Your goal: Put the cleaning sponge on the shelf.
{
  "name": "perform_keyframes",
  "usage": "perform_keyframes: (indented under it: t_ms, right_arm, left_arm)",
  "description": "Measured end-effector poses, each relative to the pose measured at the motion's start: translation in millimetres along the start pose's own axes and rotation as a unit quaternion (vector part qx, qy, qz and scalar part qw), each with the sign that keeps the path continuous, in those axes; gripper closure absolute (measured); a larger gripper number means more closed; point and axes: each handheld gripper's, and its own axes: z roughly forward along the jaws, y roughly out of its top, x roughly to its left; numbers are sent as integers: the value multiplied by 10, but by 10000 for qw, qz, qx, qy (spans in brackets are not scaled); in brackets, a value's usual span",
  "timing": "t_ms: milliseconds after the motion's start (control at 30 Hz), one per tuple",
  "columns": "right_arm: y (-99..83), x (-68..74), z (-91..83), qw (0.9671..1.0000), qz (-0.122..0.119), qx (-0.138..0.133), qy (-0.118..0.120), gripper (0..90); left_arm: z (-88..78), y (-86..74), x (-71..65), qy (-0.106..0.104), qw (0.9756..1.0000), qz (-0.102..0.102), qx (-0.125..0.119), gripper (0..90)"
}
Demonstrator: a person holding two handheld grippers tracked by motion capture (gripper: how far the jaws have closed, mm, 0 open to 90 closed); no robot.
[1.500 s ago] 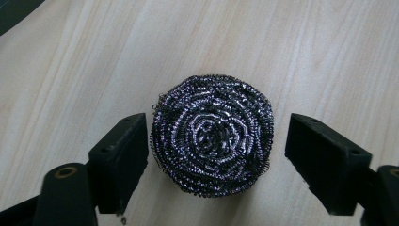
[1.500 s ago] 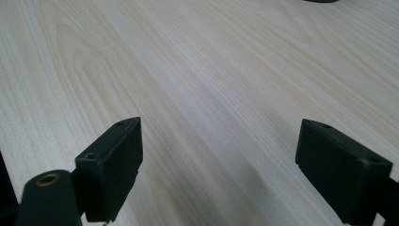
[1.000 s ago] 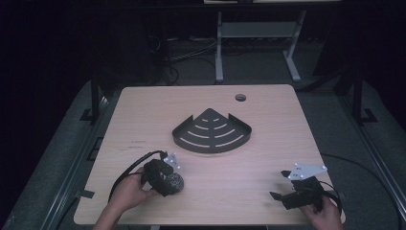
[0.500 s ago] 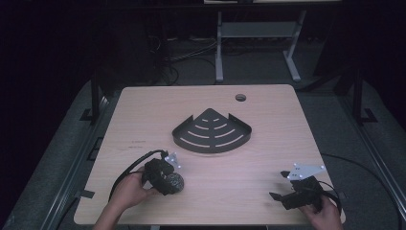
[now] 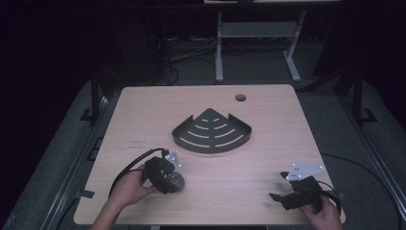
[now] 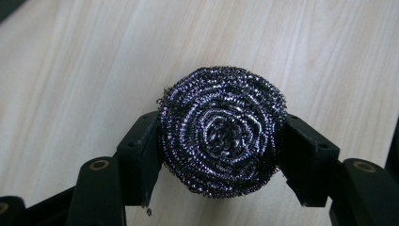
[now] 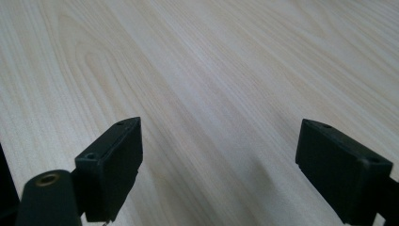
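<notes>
While the left gripper (image 6: 221,141) sits low in the lower left of the high view, its jaws have just been closing and now press on either flank of a steel wool scourer (image 6: 222,131); the left gripper view shows the pads dug into the coiled wire on both sides. In the high view the scourer (image 5: 175,182) peeks out at the gripper's right edge, resting on or barely off the table (image 5: 143,120), which one I cannot tell.

Scourer is round, a flat spiral facing the camera, no long axis to speak of; grip direction matters little.

Right gripper (image 5: 280,196) rests in the lower right of the high view, well apart from the scourer. Its jaws stand spread wide with nothing between them; the right gripper view shows bare wood grain past the pads (image 7: 113,165).

Key relation: the black corner caddy (image 5: 211,132) lies in the middle of the high view, up and to the right of the held scourer, its curved rim toward the person, its point away. Left hand (image 5: 129,187) is the nearer one and already has the load. Judged next move: lift, carry up-right over the curved front wall, lower onto the slotted floor. Risk: loose wire strands snagging on a pad at release.
</notes>
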Motion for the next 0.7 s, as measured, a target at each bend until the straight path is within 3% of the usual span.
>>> perform_keyframes:
  t_ms: [233, 700]
  right_arm:
    - [-5, 1, -10, 10000, 14, -4, -20, 146]
    - [-2, -14, -22, 9999, 131, 21, -68, 144]
  left_arm:
    - [-93, 144, -6, 35, 9999, 140, -24, 356]
    - [-267, 348, 127, 33, 9999, 155, -39, 355]
